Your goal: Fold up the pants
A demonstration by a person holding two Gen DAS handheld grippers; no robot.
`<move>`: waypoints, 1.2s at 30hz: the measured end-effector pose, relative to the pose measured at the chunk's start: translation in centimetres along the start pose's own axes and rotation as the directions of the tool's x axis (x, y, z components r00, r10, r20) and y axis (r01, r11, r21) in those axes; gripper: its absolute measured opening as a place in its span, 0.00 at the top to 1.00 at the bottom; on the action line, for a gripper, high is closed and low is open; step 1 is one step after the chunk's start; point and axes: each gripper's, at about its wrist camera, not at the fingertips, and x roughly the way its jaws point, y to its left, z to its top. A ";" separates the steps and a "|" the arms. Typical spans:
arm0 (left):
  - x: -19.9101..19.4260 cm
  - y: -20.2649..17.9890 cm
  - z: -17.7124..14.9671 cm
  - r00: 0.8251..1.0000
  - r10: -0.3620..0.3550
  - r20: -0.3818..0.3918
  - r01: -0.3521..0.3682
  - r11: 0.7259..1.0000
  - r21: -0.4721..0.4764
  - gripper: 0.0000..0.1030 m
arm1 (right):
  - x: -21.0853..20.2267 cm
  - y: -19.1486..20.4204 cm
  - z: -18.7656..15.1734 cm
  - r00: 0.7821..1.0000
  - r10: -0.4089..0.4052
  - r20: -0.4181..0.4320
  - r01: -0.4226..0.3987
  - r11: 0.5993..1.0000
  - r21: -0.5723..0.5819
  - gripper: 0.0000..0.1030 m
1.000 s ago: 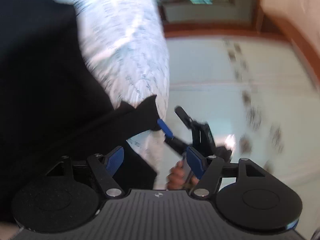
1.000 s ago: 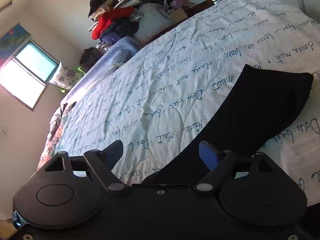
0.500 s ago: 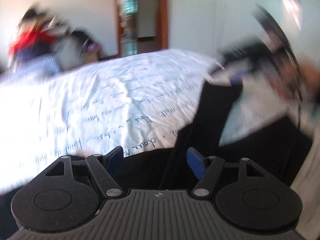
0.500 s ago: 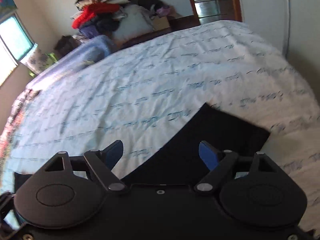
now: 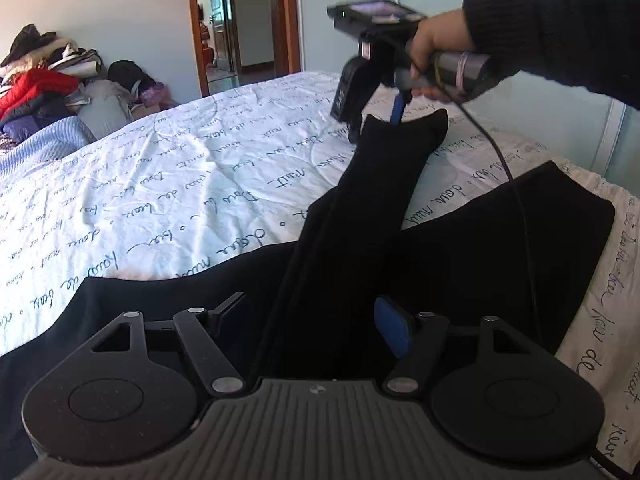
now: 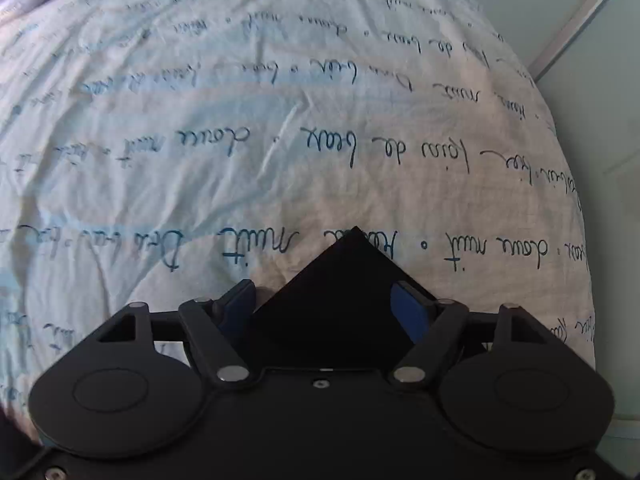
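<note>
Loosely, black pants (image 5: 460, 248) across bedspread (image 5: 180, 184)

The black pants (image 5: 500, 248) ran under the left gripper's (image 5: 316, 316) body, so their near part was hidden, and the picture's left edge cut them off. From the right wrist only 1 pointed corner of the pants (image 6: 340, 280) showed; the rest lay behind the right gripper (image 6: 324, 304). In the left view the right gripper (image 5: 374, 120) was motion-blurred, and whether its pads pressed the raised leg end could not be told. The sleeve (image 5: 560, 32) ran off the right edge. The far clothes pile (image 5: 44, 76) was too small to sort.
</note>
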 end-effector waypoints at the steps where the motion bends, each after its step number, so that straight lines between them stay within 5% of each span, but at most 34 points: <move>1: -0.1 0.2 -0.2 1.000 -0.007 0.001 0.007 1.000 -0.016 0.29 | 0.3 0.2 0.1 1.000 -0.006 0.002 0.006 1.000 0.003 0.28; 4: -0.5 0.9 -1.0 1.000 -0.031 0.001 0.031 0.998 -0.050 0.28 | 0.7 0.4 0.0 1.000 -0.012 0.028 0.012 1.000 -0.005 0.35; 8: -1.0 1.4 -1.8 0.999 -0.034 -0.001 0.034 0.998 -0.046 0.27 | 0.0 0.4 0.1 1.000 0.001 0.028 0.000 0.999 -0.036 0.64; 14: -1.2 1.9 -1.7 0.999 -0.035 0.021 0.036 0.998 -0.058 0.25 | 0.0 0.3 -0.2 1.000 0.002 0.016 -0.002 1.000 -0.013 0.68; 22: -2.3 1.3 -1.8 0.999 -0.035 0.028 0.037 0.996 -0.077 0.21 | 0.1 -0.6 -2.1 0.989 0.035 0.142 -0.048 0.995 0.087 0.69; 24: -2.6 1.0 -1.8 0.999 -0.036 0.028 0.038 0.996 -0.083 0.17 | -0.1 -1.5 -3.2 0.978 0.071 0.196 -0.097 0.987 0.125 0.77; 25: -2.7 0.9 -1.9 0.999 -0.040 0.029 0.043 0.996 -0.082 0.16 | -0.3 -2.4 -3.7 0.970 0.100 0.222 -0.139 0.976 0.167 0.93; 30: -3.6 0.9 -2.3 0.995 -0.084 0.052 0.090 0.990 -0.113 0.15 | -2.0 -7.0 -7.2 0.885 0.234 0.402 -0.384 0.856 0.346 0.96; 32: -4.2 1.7 -2.5 0.989 -0.113 0.093 0.132 0.964 -0.230 0.15 | -3.8 -8.0 -9.2 0.832 0.268 0.485 -0.466 0.812 0.351 0.96; 33: -4.5 2.4 -2.6 0.983 -0.135 0.127 0.170 0.929 -0.327 0.15 | -4.8 -8.5 -10.2 0.804 0.283 0.523 -0.504 0.791 0.346 0.96; 34: -4.8 3.3 -2.8 0.974 -0.155 0.164 0.213 0.876 -0.434 0.14 | -5.8 -9.0 -11.4 0.768 0.300 0.566 -0.546 0.768 0.334 0.96; 36: -4.8 4.9 -3.1 0.959 -0.181 0.218 0.280 0.722 -0.633 0.10 | -7.9 -10.0 -13.6 0.707 0.320 0.631 -0.604 0.737 0.304 0.96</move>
